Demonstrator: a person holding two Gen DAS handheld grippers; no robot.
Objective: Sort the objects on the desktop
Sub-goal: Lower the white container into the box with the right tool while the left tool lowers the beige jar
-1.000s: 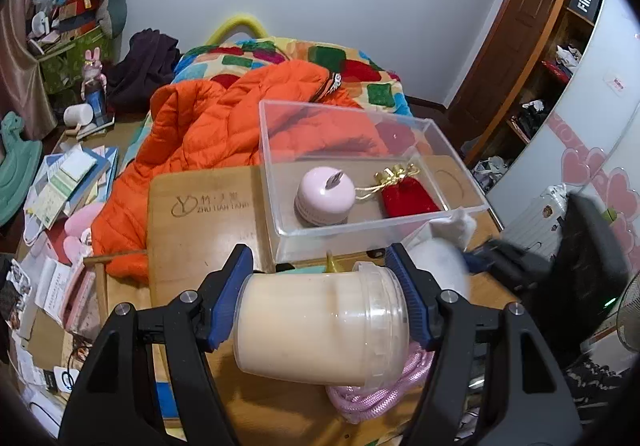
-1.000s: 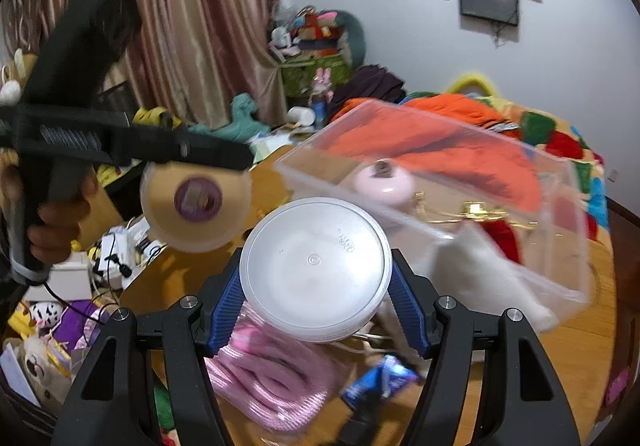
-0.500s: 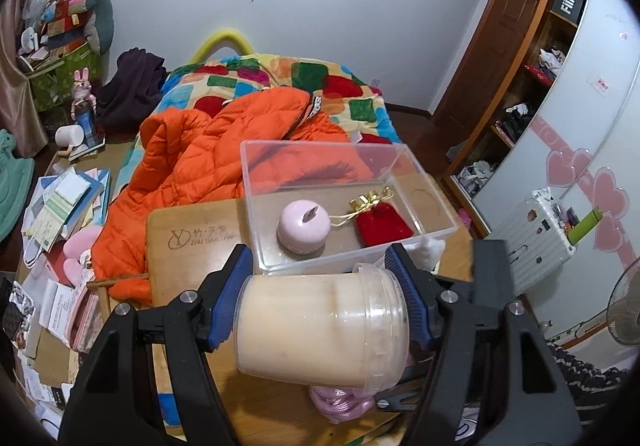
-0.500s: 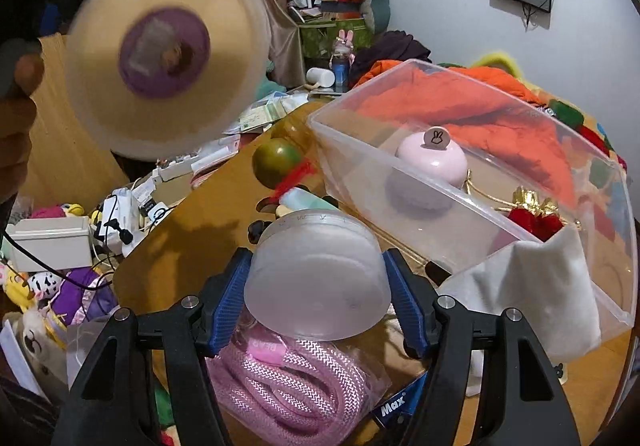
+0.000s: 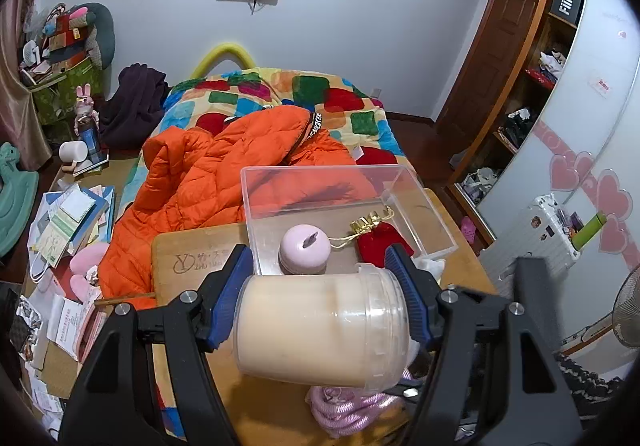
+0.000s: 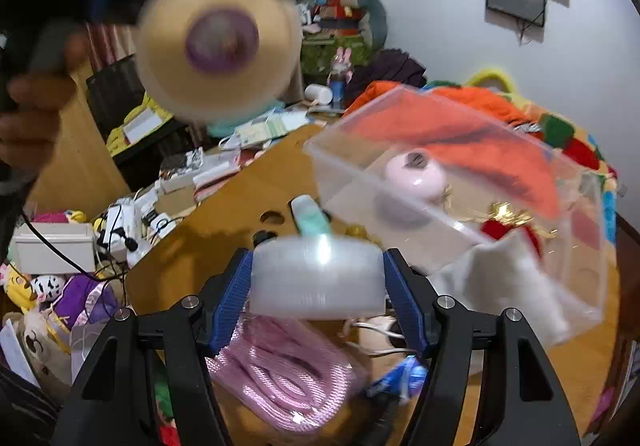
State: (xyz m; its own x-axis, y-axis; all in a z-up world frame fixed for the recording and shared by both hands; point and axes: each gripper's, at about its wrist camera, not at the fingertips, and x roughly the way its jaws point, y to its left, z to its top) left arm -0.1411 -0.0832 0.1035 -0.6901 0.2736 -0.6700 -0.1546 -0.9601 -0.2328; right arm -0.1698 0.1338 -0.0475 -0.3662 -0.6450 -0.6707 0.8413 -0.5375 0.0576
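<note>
Jar [image 5: 320, 330] clamped sideways between blue pads of left gripper [image 5: 322, 304], held in the air above the table [image 5: 188, 258]; cream-coloured contents, clear threaded mouth toward the right pad, no lid on it. Right gripper [image 6: 316, 286] pinches a frosted white lid [image 6: 316, 278] edge-on between its pads [image 6: 232, 294]. From the right wrist view the jar's base [image 6: 218, 46], with a purple round label, appears up and to the left, blurred; a hand [image 6: 28, 106] grips the left tool's handle there.

Clear box [image 5: 432, 214] stands on the table just beyond the jar. Inside: pink round case [image 5: 306, 246], red pouch [image 5: 380, 242] with gold tie. White cloth [image 6: 504, 278] lies against the box's near wall. Pink rope [image 6: 280, 382] coiled on the table beneath both grippers. Teal tube [image 6: 310, 216] lies near the box corner. Orange jacket [image 5: 224, 182] lies on the bed beyond the table.
</note>
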